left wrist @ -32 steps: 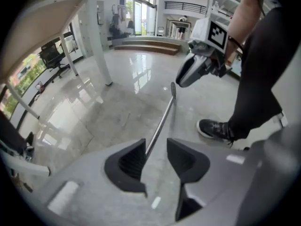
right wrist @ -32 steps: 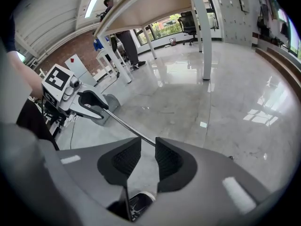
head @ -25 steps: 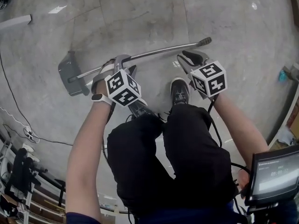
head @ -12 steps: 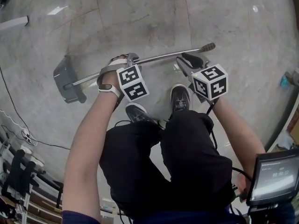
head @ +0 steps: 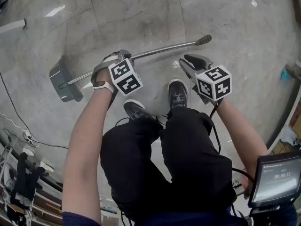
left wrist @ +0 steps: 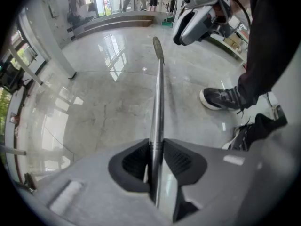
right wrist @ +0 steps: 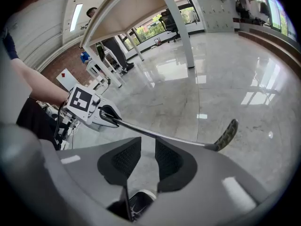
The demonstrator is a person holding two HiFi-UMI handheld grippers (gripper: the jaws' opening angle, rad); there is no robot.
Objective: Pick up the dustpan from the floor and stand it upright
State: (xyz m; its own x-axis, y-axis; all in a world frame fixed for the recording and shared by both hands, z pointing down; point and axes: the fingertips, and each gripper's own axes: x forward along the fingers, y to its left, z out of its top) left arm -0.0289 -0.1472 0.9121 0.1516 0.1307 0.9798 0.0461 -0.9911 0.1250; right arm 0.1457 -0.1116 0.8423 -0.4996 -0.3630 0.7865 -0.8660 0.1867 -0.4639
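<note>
Now that the left gripper's [left wrist: 156, 159] jaws have just closed onto the metal handle [head: 160, 51] of the dustpan [head: 63, 79], lying flat on the floor [head: 141, 13] before the shoes [head: 178, 92], lifting can probably begin; the right gripper [right wrist: 148, 157] hangs part-open, empty, near the handle's far end.

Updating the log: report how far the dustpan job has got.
Done: the left gripper has just closed its fingers on the dustpan handle. In hand: that grip; the pan lies on the floor. Left: lift it and stand it upright. The right gripper is open, empty.
</note>
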